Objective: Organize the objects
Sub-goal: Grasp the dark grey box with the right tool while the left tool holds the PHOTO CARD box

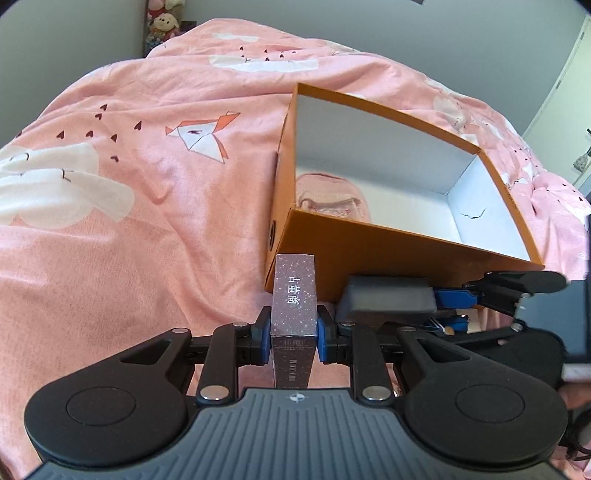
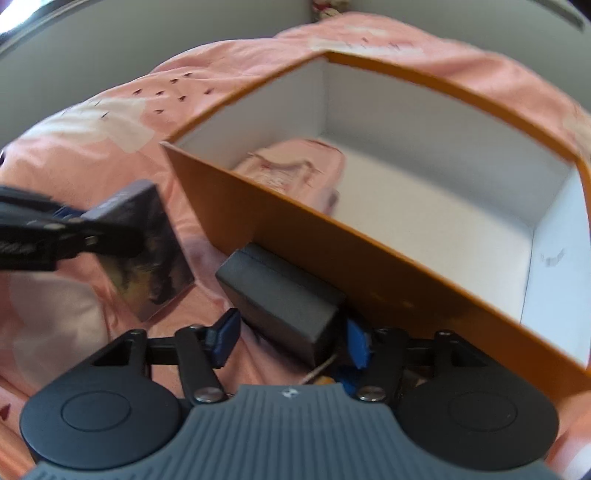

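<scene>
My left gripper [image 1: 293, 328] is shut on a slim dark purple speckled card box [image 1: 294, 291], held upright just left of the orange box's near corner. In the right wrist view the same card box [image 2: 147, 251] hangs at the left. The orange box [image 1: 388, 243] has a white inside and holds a pink pouch [image 2: 291, 166] in its left end. A dark grey box [image 2: 284, 299] lies against the orange box's [image 2: 332, 236] outer near wall, between the blue pads of my right gripper [image 2: 291, 332]. The left pad [image 2: 225, 338] stands apart from it, so that gripper is open.
Everything rests on a bed with a pink patterned cover [image 1: 129, 221]. Plush toys [image 1: 162, 22] sit by the wall at the far left. Some small blue and orange bits [image 2: 332, 376] lie under my right gripper, too hidden to name.
</scene>
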`<act>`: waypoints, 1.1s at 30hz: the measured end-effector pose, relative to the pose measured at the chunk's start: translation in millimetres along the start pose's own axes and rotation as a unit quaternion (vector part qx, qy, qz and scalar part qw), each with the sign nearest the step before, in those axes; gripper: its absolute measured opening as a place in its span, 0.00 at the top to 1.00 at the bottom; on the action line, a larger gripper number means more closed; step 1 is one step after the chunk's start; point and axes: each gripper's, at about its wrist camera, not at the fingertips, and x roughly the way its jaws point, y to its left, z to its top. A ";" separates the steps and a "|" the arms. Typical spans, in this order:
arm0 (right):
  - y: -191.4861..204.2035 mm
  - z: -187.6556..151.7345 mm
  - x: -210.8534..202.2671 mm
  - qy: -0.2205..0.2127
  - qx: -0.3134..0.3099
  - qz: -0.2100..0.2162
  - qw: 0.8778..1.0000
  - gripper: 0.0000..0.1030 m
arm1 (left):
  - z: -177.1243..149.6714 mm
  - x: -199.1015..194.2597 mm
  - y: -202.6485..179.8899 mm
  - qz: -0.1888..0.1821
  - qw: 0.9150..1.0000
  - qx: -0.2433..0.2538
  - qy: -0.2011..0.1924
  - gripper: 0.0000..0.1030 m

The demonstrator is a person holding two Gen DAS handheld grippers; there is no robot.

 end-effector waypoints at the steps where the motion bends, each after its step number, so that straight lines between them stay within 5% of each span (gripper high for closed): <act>1: 5.6 1.5 -3.3 -0.004 -0.015 0.002 1.000 0.55 | -0.4 1.4 1.3 -0.001 1.000 -0.002 0.002 0.75; 9: 34.4 7.1 -11.8 -0.015 -0.095 0.025 0.995 0.58 | -4.0 9.4 9.6 0.007 1.000 -0.024 0.009 0.75; 21: 44.4 15.4 3.4 -0.025 -0.187 0.009 0.982 0.44 | -2.3 13.3 15.5 0.012 0.999 -0.044 0.013 0.75; 33: 59.1 3.1 -11.8 -0.004 -0.212 0.040 0.976 0.61 | -4.8 16.7 15.1 0.025 0.999 -0.035 0.016 0.75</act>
